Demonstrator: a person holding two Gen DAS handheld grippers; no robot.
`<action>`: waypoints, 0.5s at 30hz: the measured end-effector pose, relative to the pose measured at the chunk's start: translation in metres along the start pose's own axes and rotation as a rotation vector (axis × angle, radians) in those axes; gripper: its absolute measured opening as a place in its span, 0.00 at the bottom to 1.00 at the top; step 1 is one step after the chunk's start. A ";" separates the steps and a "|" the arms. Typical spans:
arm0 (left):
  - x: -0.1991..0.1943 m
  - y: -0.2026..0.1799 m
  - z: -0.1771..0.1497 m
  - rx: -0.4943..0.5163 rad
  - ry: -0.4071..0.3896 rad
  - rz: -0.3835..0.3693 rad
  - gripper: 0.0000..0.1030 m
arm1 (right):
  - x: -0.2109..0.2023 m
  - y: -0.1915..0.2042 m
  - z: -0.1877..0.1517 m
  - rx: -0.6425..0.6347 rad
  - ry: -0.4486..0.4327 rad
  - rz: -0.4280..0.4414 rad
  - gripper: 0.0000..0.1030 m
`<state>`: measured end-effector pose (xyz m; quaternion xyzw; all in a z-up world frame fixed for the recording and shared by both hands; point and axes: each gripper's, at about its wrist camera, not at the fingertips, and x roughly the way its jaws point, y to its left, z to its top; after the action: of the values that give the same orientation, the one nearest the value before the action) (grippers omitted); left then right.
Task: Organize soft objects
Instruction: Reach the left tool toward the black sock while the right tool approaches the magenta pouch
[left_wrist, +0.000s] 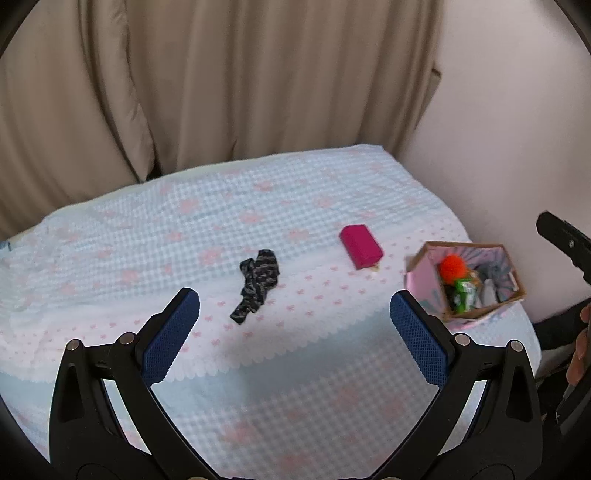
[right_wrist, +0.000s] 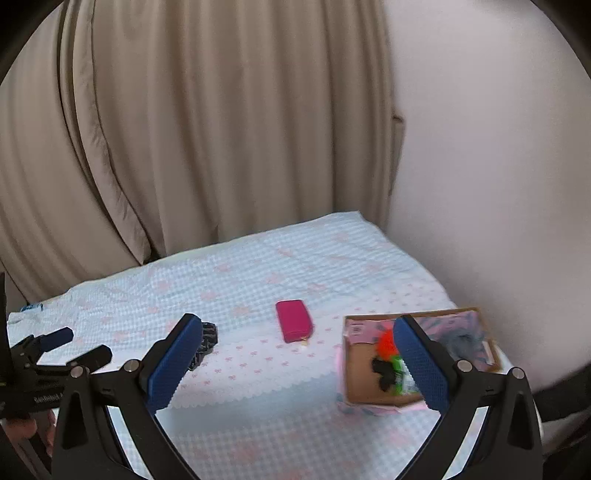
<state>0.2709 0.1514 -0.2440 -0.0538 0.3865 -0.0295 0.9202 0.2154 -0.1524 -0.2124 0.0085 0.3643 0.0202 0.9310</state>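
A black patterned cloth (left_wrist: 256, 283) lies crumpled on the bed, just beyond my left gripper (left_wrist: 294, 308), which is open and empty. A magenta pouch (left_wrist: 361, 246) lies to its right. A pink cardboard box (left_wrist: 424, 280) at the bed's right edge holds an orange pompom (left_wrist: 453, 268) and a green item (left_wrist: 463, 295). In the right wrist view my right gripper (right_wrist: 297, 338) is open and empty; the pouch (right_wrist: 294, 325) lies ahead between the fingers, the box (right_wrist: 364, 365) sits behind the right finger, and the cloth (right_wrist: 205, 345) peeks past the left finger.
The bed has a pale blue checked cover (left_wrist: 258, 387) with a white lace-edged cloth (left_wrist: 110, 295) on top. Beige curtains (left_wrist: 221, 81) hang behind; a white wall (left_wrist: 517, 129) is at the right. The left gripper also shows at the left of the right wrist view (right_wrist: 77, 345).
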 end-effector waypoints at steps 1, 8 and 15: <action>0.008 0.003 0.000 -0.001 0.003 0.001 1.00 | 0.013 0.003 0.001 -0.005 0.008 0.009 1.00; 0.110 0.022 -0.009 -0.005 0.038 -0.001 1.00 | 0.119 0.023 -0.002 -0.085 0.093 0.052 1.00; 0.208 0.046 -0.028 -0.046 0.085 0.022 0.96 | 0.221 0.037 -0.022 -0.182 0.174 0.073 1.00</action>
<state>0.3970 0.1749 -0.4159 -0.0697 0.4266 -0.0128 0.9017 0.3616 -0.1060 -0.3767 -0.0647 0.4397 0.0879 0.8915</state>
